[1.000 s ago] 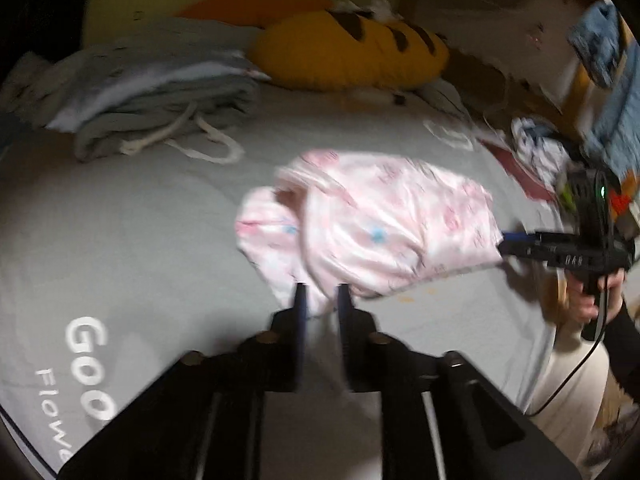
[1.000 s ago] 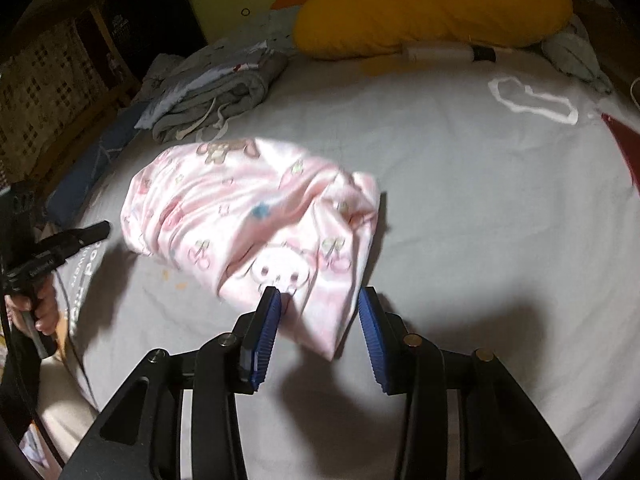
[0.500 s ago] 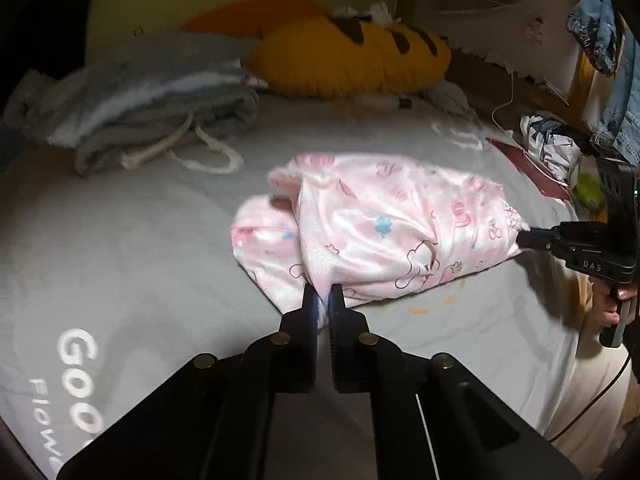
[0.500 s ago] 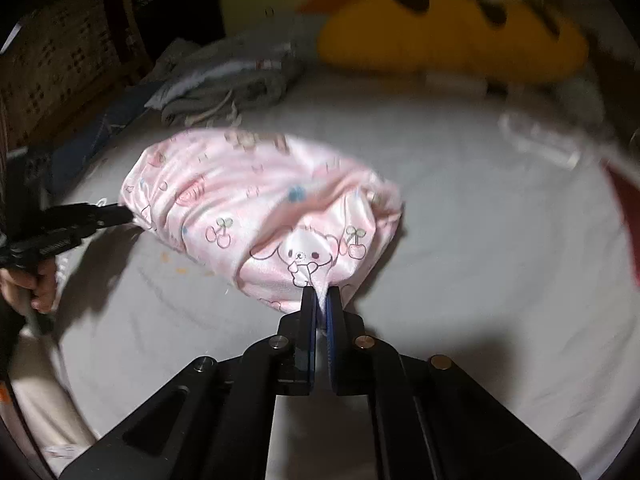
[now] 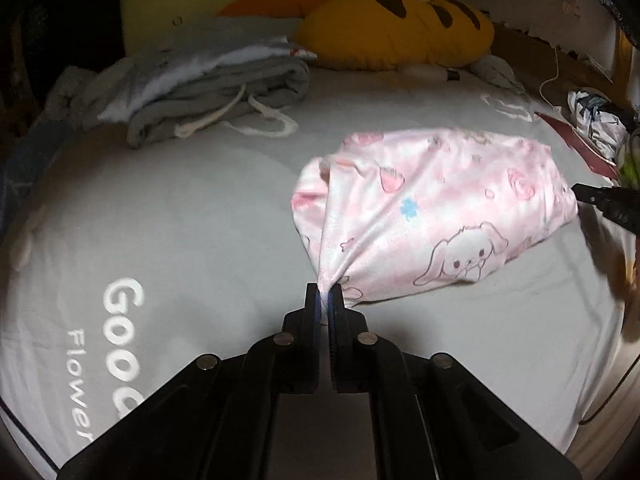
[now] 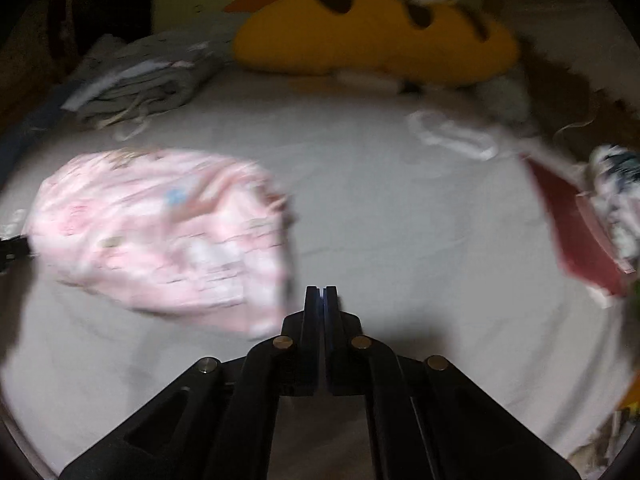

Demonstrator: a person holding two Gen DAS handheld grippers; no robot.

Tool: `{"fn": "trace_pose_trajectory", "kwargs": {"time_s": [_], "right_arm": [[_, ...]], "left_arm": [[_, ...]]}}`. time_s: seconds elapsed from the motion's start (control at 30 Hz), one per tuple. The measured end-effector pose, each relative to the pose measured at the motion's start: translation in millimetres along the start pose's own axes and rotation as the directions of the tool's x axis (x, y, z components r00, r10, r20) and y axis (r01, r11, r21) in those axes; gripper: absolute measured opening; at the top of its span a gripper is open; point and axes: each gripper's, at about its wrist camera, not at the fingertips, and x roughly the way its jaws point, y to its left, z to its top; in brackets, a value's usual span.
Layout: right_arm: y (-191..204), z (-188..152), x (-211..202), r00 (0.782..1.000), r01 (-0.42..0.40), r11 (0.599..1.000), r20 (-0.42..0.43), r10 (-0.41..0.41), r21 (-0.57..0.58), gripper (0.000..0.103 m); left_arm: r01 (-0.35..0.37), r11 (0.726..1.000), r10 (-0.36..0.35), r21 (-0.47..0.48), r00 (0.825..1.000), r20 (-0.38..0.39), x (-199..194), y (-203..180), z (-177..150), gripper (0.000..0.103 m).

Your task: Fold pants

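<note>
The pink cartoon-print pants (image 5: pixel 432 208) lie bunched on the grey bed sheet (image 5: pixel 180 208). My left gripper (image 5: pixel 324 296) is shut on a corner of them, and the fabric is pulled taut up from its tips. In the right wrist view the pants (image 6: pixel 160 232) sit blurred to the left. My right gripper (image 6: pixel 322 296) is shut, with no cloth visible between its fingers. In the left wrist view the right gripper's tip (image 5: pixel 600 196) shows at the pants' far right end.
A pile of grey folded clothes with white drawstrings (image 5: pixel 208 92) lies at the back left. A yellow plush pillow (image 5: pixel 396 36) is at the head of the bed. A red item (image 6: pixel 572 232) and crumpled cloth (image 6: pixel 616 200) lie at the right edge.
Both grippers shut, having been open a second ago. The left one holds and pulls a corner of the pants. The right one has swung right, the pants now off to its left.
</note>
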Motion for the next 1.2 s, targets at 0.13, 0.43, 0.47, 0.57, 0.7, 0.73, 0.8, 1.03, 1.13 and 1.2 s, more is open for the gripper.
{"fn": "trace_pose_trajectory", "kwargs": {"time_s": [0.13, 0.43, 0.47, 0.57, 0.7, 0.73, 0.8, 1.03, 1.13, 1.2], "right_arm": [[-5.5, 5.5, -9.5, 0.99, -0.141, 0.99, 0.028, 0.141, 0.023, 0.001], [22.4, -3.4, 2.0, 0.976, -0.212, 0.976, -0.066, 0.209, -0.044, 0.046], [23.0, -3.0, 2.3, 0.972, -0.226, 0.973, -0.069, 0.222, -0.046, 0.046], [25.3, -4.6, 11.3, 0.973, -0.214, 0.975, -0.105, 0.207, -0.059, 0.035], [21.5, -4.3, 3.8, 0.988, -0.156, 0.986, -0.024, 0.154, -0.056, 0.002], [19.5, -2.1, -8.2, 0.991, -0.124, 0.99, 0.05, 0.127, -0.066, 0.002], [16.8, 0.9, -23.2, 0.987, -0.074, 0.995, 0.135, 0.082, -0.063, 0.002], [24.3, -7.8, 12.5, 0.998, 0.008, 0.994, -0.056, -0.014, -0.105, 0.002], [20.8, -8.0, 12.0, 0.998, -0.012, 0.996, -0.063, 0.006, -0.092, 0.002], [11.5, -4.0, 3.5, 1.0, -0.023, 0.999, -0.019, 0.022, -0.045, 0.002]], "left_arm": [[0.029, 0.999, -0.032, 0.042, 0.998, 0.061, -18.6, -5.3, 4.4, 0.004], [0.032, 0.999, -0.033, 0.014, 0.999, 0.036, -13.5, -1.9, 3.6, 0.007], [0.034, 0.999, -0.035, 0.009, 0.999, 0.041, -14.3, -1.4, 4.2, 0.005], [0.018, 1.0, -0.018, -0.007, 0.997, 0.073, -20.0, 0.6, 6.7, 0.005], [-0.021, 1.0, 0.021, -0.003, 0.991, 0.134, -33.6, 0.1, 10.3, 0.004], [-0.037, 0.999, 0.036, 0.005, 0.988, 0.148, -37.4, -1.6, 10.5, 0.004], [-0.051, 0.999, 0.048, 0.012, 0.984, 0.172, -43.3, -4.1, 10.8, 0.004], [-0.084, 0.996, 0.081, 0.038, 0.995, 0.057, -21.4, -11.4, 0.3, 0.004], [-0.047, 0.999, 0.048, 0.019, 0.997, -0.057, 2.7, -8.5, -15.1, 0.004], [-0.038, 0.998, 0.04, 0.039, 0.999, -0.032, -2.4, -10.1, -14.4, 0.004]]}}
